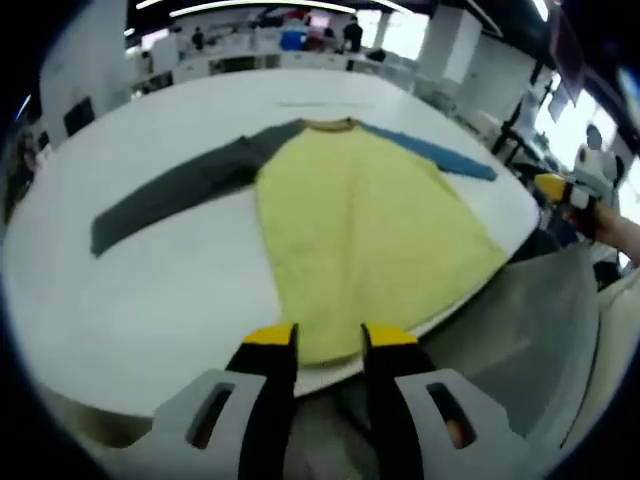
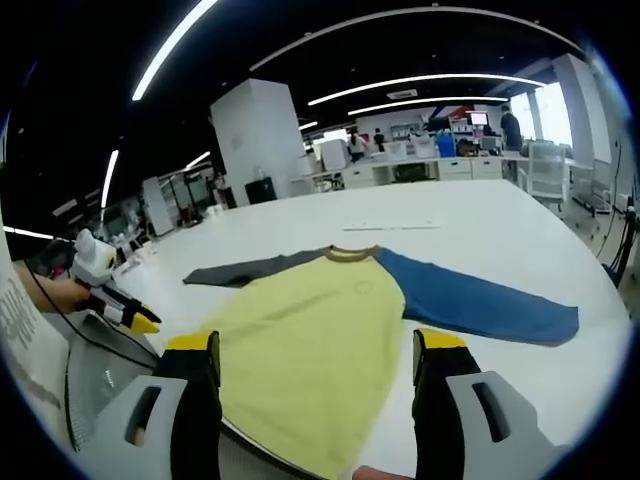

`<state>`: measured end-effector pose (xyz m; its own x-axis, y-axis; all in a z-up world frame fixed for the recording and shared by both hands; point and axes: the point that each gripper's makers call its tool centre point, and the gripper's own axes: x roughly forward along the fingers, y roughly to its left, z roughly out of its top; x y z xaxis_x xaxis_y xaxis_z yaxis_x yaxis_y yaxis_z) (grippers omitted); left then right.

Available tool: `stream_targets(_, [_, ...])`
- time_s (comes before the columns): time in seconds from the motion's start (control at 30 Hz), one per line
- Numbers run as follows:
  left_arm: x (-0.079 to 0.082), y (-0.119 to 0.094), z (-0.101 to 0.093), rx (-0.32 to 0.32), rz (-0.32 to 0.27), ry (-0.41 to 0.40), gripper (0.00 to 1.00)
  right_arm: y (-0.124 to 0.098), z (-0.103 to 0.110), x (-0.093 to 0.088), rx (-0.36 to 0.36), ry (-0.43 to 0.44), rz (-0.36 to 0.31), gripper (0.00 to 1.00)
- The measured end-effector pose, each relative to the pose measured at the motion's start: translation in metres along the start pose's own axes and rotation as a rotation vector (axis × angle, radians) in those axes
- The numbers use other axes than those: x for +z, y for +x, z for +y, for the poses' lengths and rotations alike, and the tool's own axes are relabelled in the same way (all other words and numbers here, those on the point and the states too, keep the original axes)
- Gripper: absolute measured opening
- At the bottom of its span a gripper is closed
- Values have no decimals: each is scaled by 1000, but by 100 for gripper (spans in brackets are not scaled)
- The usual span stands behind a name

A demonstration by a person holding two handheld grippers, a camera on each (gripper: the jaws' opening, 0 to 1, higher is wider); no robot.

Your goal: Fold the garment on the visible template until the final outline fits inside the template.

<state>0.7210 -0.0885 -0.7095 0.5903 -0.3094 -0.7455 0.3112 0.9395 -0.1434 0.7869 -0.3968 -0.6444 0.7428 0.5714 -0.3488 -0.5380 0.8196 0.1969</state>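
left gripper – grey body, black fingers, yellow tips | right gripper – same

A white table carries 1 garment, a shirt spread flat with a yellow body, a dark grey sleeve and a blue sleeve (both stretched outward). The shirt's hem reaches the table's near edge, and a thin line marks the tabletop just beyond the collar.

shirt hem hidden behind right claw, template outline on table indiscernible
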Motion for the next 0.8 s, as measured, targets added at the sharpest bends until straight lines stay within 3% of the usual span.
stream_targets(0.2, [21,-6,4,1,-114,8,34,-2,-1,1,-4,-3,-1,79])
stream_targets(0.3, [36,-11,9,1,-195,12,48,-3,-1,1,-4,-4,-3,79])
stream_targets(0.37, [42,-13,11,13,-225,13,63,-3,-1,1,-3,-6,-2,78])
stream_targets(0.43, [55,-16,14,23,-299,24,78,-3,0,1,-2,-6,-1,79])
stream_targets(0.53, [66,-21,16,4,-353,-18,90,-2,1,2,-1,-7,-4,79])
stream_targets(0.67, [80,-25,16,-26,-420,-56,99,-1,2,2,2,-8,-2,79])
stream_targets(0.8, [84,-27,17,-44,-431,-43,99,0,2,3,5,-9,-1,79])
